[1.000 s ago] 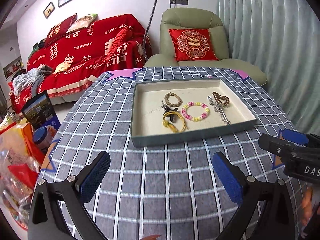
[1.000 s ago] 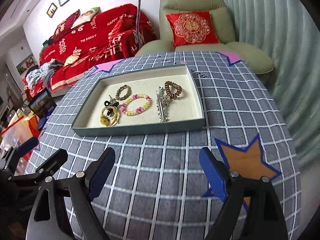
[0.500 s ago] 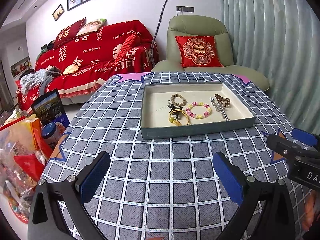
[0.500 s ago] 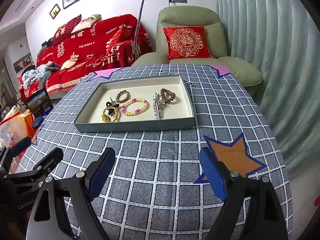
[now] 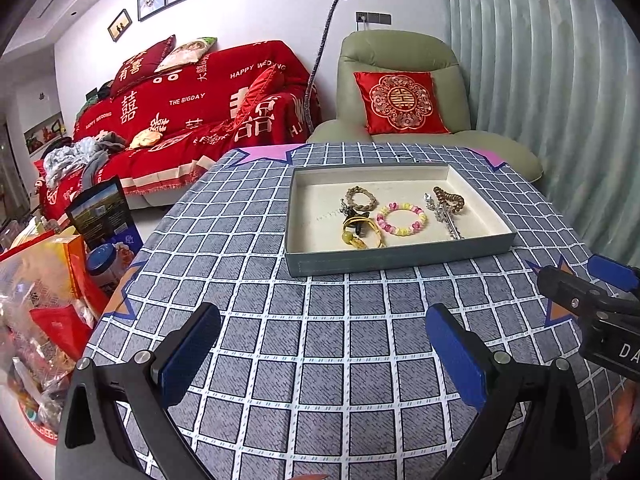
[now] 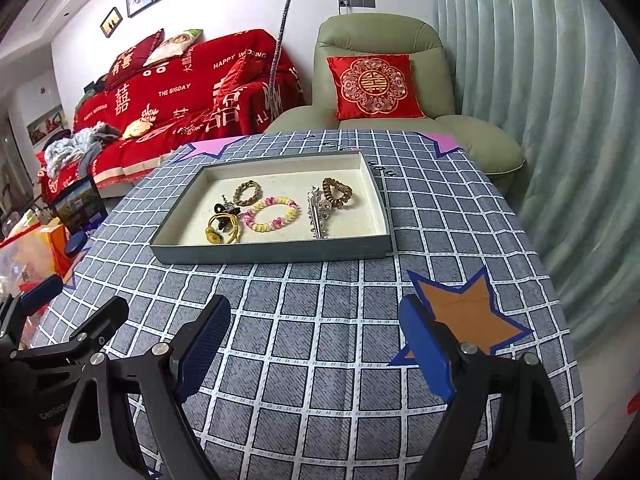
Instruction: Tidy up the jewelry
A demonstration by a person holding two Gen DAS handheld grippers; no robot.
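Observation:
A shallow grey tray (image 5: 400, 258) (image 6: 276, 256) with a cream floor sits on the checked tablecloth. Inside lie a pink and yellow bead bracelet (image 5: 401, 218) (image 6: 272, 213), a braided brown bracelet (image 5: 361, 198) (image 6: 247, 193), a gold bangle with a dark clip (image 5: 357, 232) (image 6: 222, 227), a silver hairpin (image 5: 444, 216) (image 6: 318, 216) and a brown coil hair tie (image 5: 450, 199) (image 6: 337, 192). My left gripper (image 5: 320, 360) is open, low over the cloth in front of the tray. My right gripper (image 6: 312, 352) is open too, nothing between its blue pads.
The round table (image 5: 320, 320) carries star patches, an orange one (image 6: 468, 316) near the right gripper. Bags and boxes (image 5: 44, 300) crowd the floor at left. A red sofa (image 5: 200, 104), a green armchair (image 5: 400, 92) and a curtain (image 5: 560, 100) stand behind.
Both grippers drew back from the tray over the first half second, so the tray looks farther and smaller. Since then neither has moved. The jaws stay wide.

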